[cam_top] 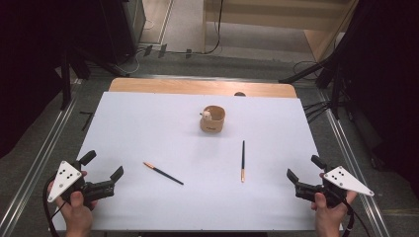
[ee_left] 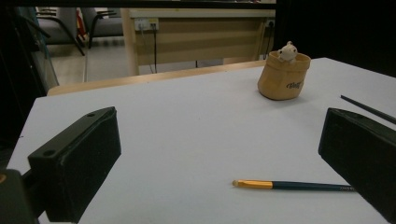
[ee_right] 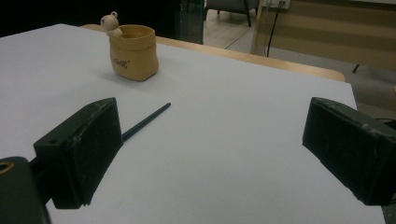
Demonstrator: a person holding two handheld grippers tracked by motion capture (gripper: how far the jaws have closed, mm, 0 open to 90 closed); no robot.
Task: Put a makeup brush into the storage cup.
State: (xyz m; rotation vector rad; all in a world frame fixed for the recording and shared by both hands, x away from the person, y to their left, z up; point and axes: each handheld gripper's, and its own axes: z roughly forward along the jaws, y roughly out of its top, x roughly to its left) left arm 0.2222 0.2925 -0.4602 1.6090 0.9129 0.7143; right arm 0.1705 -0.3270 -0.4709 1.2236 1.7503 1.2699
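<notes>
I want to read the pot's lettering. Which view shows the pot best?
The right gripper view: the pot looks largest and unobstructed there, lettering facing the camera. The left gripper view shows it smaller; the high view shows it tiny, from above.

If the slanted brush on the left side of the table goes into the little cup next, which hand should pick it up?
Probably the left. The slanted brush lies just ahead of the left tool, whose jaws stand open. The right tool, also open, sits nearer the other brush. The cup stands about midway.
</notes>
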